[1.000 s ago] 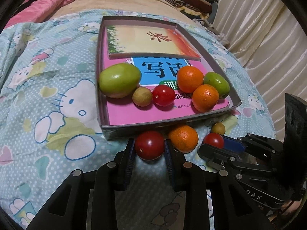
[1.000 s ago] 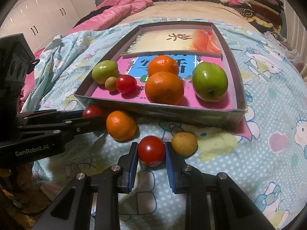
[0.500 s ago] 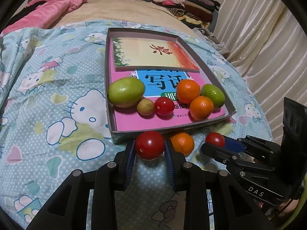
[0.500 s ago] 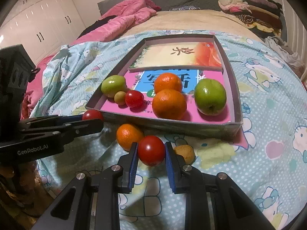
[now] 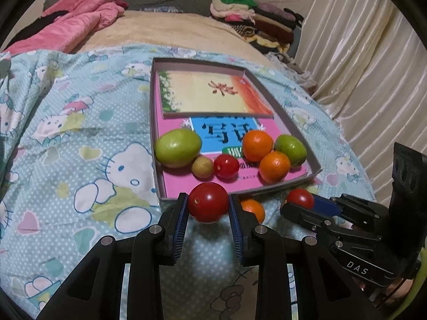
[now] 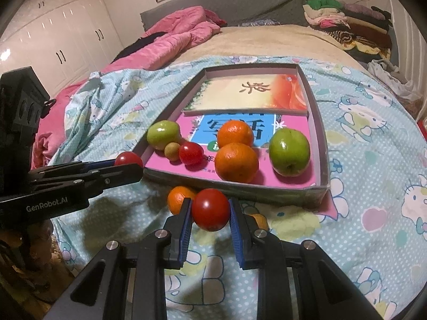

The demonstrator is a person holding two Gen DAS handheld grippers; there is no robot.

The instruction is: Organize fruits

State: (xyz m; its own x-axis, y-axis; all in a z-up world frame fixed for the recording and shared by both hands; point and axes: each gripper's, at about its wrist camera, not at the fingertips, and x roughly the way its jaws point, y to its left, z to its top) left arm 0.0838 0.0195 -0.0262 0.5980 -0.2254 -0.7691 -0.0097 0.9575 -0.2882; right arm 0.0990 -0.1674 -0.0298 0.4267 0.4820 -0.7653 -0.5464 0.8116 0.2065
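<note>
My left gripper (image 5: 208,208) is shut on a red tomato (image 5: 207,200), held just in front of the near rim of the grey tray (image 5: 152,122). My right gripper (image 6: 210,214) is shut on a second red tomato (image 6: 210,206), also before the tray (image 6: 321,146). Each gripper appears in the other's view: the right gripper (image 5: 299,202) at the right, the left gripper (image 6: 128,164) at the left. Inside the tray lie two green fruits (image 5: 178,151), two oranges (image 5: 274,166), a tomato (image 5: 226,166) and a small yellow fruit (image 5: 202,167). A loose orange (image 6: 178,196) rests on the bedspread.
Two books (image 5: 210,93) lie in the tray under and behind the fruit. A small yellowish fruit (image 6: 261,221) shows partly behind my right finger. A pink quilt (image 6: 170,42) and folded clothes (image 6: 344,21) lie at the back, a curtain (image 5: 360,66) on the right.
Both grippers have risen off the bedspread with their tomatoes and tilted upward, so more of the bed and room shows. The jaws stay as they were.
</note>
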